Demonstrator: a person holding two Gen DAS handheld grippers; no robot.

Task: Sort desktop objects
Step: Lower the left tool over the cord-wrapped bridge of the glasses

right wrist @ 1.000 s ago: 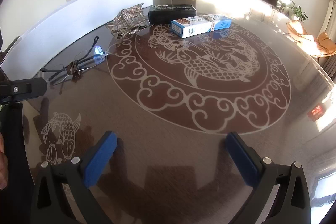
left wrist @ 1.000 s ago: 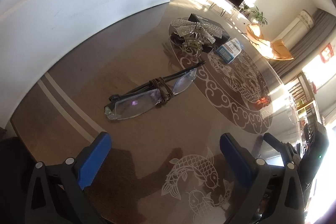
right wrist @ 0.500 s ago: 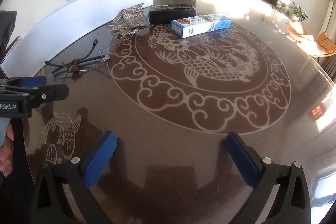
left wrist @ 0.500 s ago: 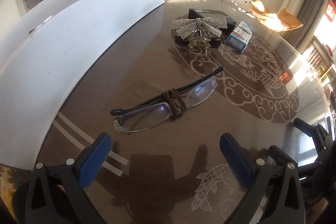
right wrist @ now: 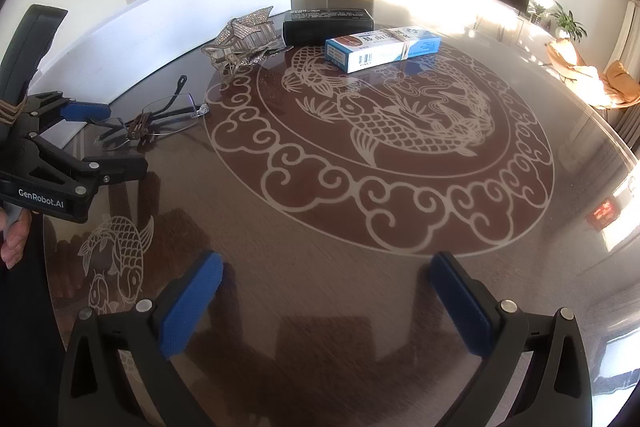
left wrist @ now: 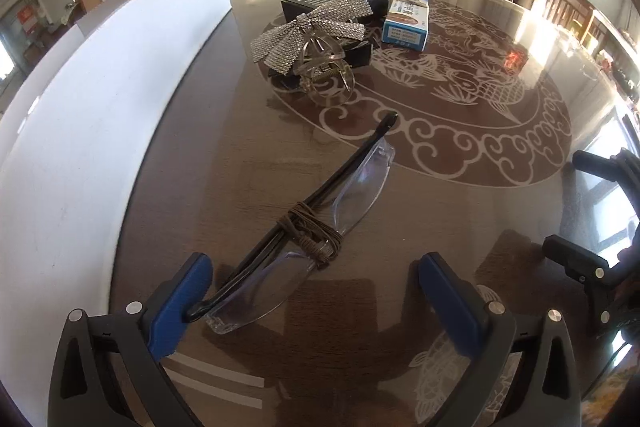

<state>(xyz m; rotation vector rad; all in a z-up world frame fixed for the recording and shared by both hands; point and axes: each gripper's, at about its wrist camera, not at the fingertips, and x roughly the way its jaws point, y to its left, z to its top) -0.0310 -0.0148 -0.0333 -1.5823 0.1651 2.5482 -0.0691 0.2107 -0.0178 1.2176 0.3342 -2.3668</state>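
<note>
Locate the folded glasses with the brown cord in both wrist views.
Left wrist: glasses lie lower centre, near end between the open left gripper fingers.
Right wrist: glasses sit at left-middle, beside that gripper.
Shared landmark: blue-and-white box.

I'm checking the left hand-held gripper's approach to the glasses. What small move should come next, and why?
Probably ease the left hand-held gripper a little further forward, then close. Its jaws are open, and the folded glasses lie flat on the table with only their near end between the blue pads; the cord-wrapped middle is just beyond the pads.
</note>
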